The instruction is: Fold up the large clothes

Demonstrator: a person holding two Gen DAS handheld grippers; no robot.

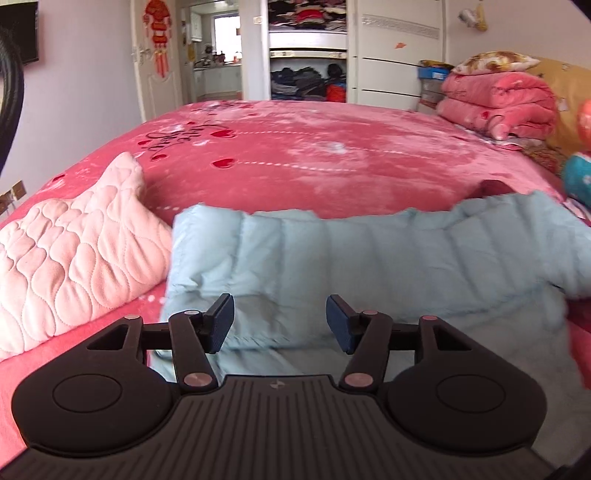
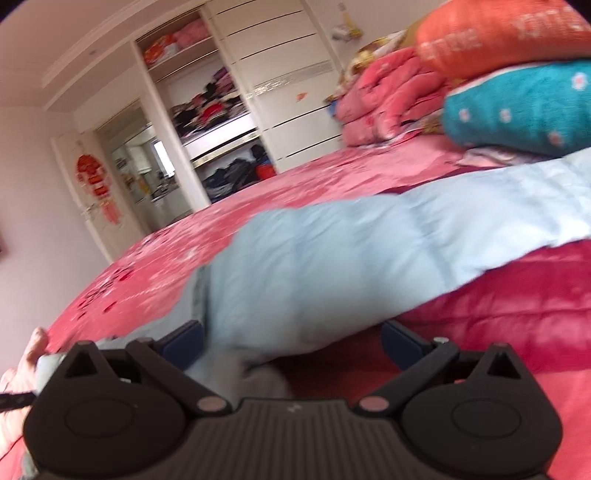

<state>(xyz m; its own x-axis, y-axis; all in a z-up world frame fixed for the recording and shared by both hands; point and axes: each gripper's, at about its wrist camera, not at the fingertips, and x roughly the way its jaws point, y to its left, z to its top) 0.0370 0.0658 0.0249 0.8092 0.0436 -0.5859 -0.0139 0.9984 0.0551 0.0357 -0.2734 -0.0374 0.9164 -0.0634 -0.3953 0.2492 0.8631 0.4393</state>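
Observation:
A light blue puffy quilted coat (image 1: 369,258) lies spread on the pink-red bedspread (image 1: 314,158). My left gripper (image 1: 280,323) is open just above the coat's near part, its blue pads apart with nothing between them. In the right wrist view the same coat (image 2: 351,258) stretches from centre to right. My right gripper (image 2: 291,341) is open wide, with a bulging fold of the coat lying between its blue fingers (image 2: 183,345). The pads do not pinch it.
A pale pink quilted garment (image 1: 74,266) lies on the bed to the left. Folded pink quilts (image 1: 498,107) and teal (image 2: 517,110) and orange pillows (image 2: 498,33) are stacked at the right. An open wardrobe (image 1: 306,55) and a door stand beyond the bed.

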